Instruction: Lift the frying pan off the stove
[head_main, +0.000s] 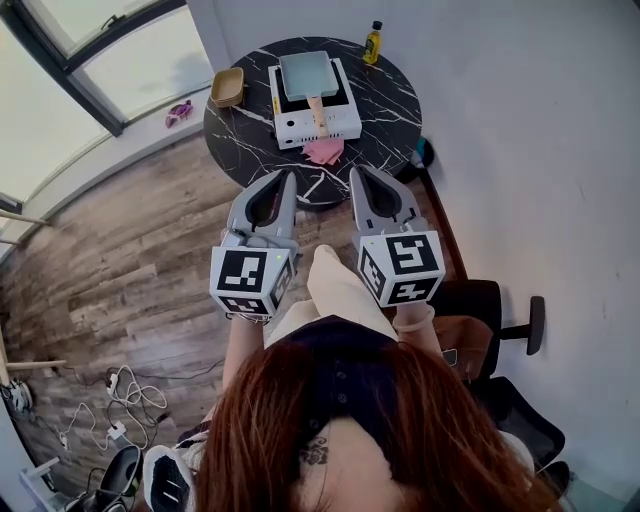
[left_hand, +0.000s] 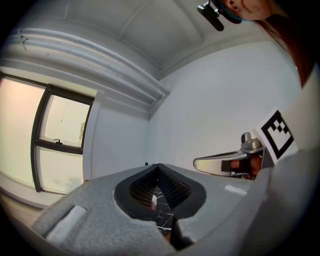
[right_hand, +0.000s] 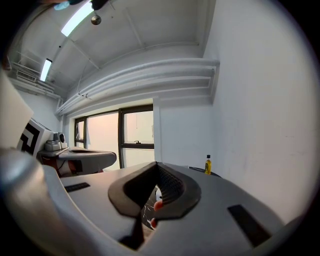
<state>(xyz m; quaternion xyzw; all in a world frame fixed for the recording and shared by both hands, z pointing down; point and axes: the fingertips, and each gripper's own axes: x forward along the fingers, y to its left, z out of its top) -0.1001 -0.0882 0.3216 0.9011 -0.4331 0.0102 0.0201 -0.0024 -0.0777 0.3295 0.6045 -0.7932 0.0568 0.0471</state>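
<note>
Your left gripper (head_main: 287, 176) and right gripper (head_main: 357, 172) are side by side at about the same height, both pointing toward the round black marble desk (head_main: 390, 95). Their tips are just short of its near edge, over the wooden floor (head_main: 130, 260).

In the left gripper view, the left gripper's (left_hand: 158, 166) jaws meet at the tips with nothing between them. A strip of the marble top shows through the opening behind the tips. The right gripper view shows the same for the right gripper (right_hand: 157, 164): its jaws are pressed together and hold nothing.

The frying pan (head_main: 308, 74), grey and square, sits flat on the white stove (head_main: 290, 125) near the middle of the desk. Its wooden handle (head_main: 316, 110) runs over the front of the stove toward the near edge, pointing roughly at the gap between your two grippers. Neither gripper touches the pan or its handle.

A pink cloth (head_main: 324, 151) lies just in front of the stove, by the near edge. A small tan tray (head_main: 227, 87) sits at the left edge, apart from the stove. A yellow bottle (head_main: 372, 42) stands upright at the far edge, to the right of the pan, and shows again in the right gripper view (right_hand: 208, 164).

A dark chair (head_main: 490, 310) stands to your right, beside the wall.
</note>
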